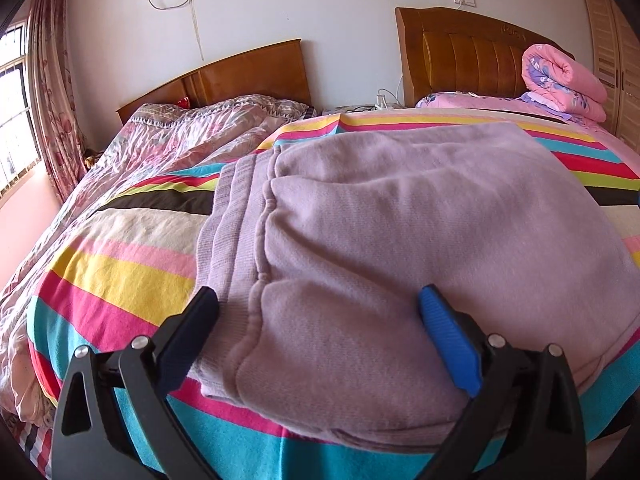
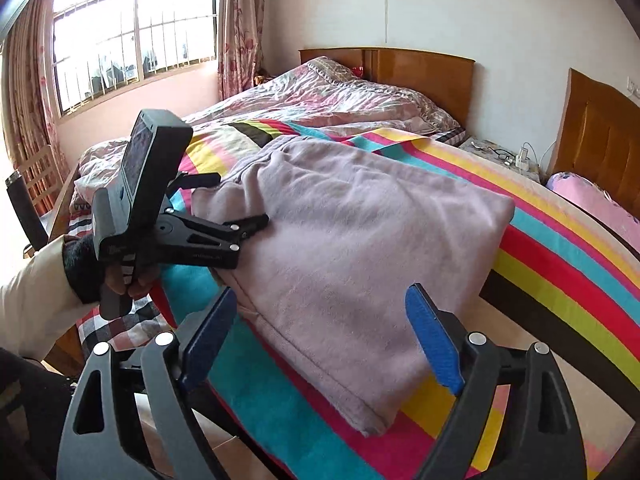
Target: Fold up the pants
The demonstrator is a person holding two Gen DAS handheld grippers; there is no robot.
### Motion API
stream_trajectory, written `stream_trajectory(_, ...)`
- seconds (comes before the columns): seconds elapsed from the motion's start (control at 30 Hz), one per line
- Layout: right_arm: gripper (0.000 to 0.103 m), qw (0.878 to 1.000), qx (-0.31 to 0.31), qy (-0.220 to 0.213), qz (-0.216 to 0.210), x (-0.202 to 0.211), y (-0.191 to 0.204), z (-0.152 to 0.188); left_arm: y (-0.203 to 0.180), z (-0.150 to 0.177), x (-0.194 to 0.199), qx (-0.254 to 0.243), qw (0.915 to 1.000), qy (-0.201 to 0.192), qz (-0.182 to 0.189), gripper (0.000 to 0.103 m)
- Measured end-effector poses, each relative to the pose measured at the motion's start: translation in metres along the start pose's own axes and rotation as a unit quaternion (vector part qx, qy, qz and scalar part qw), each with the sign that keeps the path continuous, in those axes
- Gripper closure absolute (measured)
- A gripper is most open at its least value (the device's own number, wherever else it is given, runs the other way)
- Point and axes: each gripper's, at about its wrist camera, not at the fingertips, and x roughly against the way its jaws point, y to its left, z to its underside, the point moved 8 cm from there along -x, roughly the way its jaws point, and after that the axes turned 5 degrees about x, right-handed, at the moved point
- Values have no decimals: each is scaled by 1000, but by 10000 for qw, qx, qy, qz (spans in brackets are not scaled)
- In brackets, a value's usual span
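Note:
The lilac fleece pants [image 1: 400,240] lie folded in a thick stack on the striped blanket [image 1: 120,280], waistband to the left. My left gripper [image 1: 316,300] is open, its jaws wide on either side of the stack's near waistband corner. In the right wrist view the pants [image 2: 352,232] show as a rectangle. The left gripper [image 2: 240,204] reaches onto their left edge there. My right gripper [image 2: 320,304] is open and empty, its jaws on either side of the near edge of the stack.
A second bed with a crumpled pink quilt [image 1: 180,140] lies to the left, under a window [image 2: 132,36]. A rolled pink duvet [image 1: 564,80] sits by the headboard [image 1: 472,52]. A nightstand with chargers [image 2: 504,156] stands between the beds.

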Motion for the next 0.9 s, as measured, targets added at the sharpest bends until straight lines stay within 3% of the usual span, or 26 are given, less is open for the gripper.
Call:
stream_trajectory(0.1, 16, 9970, -383, 34, -668, -18, -24, -14, 0, 0, 0, -1, 10000, 3, 1, 3)
stream_trajectory(0.2, 16, 9873, -807, 668, -1196, -50, -34, 1, 0, 0, 0, 0, 10000, 2, 0, 3)
stream_trajectory(0.33, 16, 9883, -522, 629, -1292, -46, -30, 5, -1, 0, 0, -13, 10000, 28, -8, 2)
stream_trajectory(0.4, 15, 9894, -491, 405, -1304, -37, -39, -9, -1, 0, -1, -21, 10000, 68, -11, 2)
stream_trajectory(0.5, 15, 9900, -646, 144, -1249, -38, -71, -34, -1, 0, -1, -10, 10000, 79, -8, 2)
stream_trajectory(0.63, 15, 9893, -972, 493, -974, -83, -127, -45, 0, 0, -2, -10, 10000, 98, -10, 1)
stream_trajectory(0.73, 16, 9816, -1757, 599, -435, -100, -178, -41, -1, 0, 0, -22, 10000, 65, -12, 1)
stream_trajectory(0.8, 16, 9761, -2157, 162, -206, -80, -191, -45, -1, -2, 1, -34, 10000, 14, -42, 1)
stream_trajectory(0.9, 12, 9747, -2167, -467, 301, -24, -175, -47, 0, -6, 9, 15, 9999, 7, -148, 1)
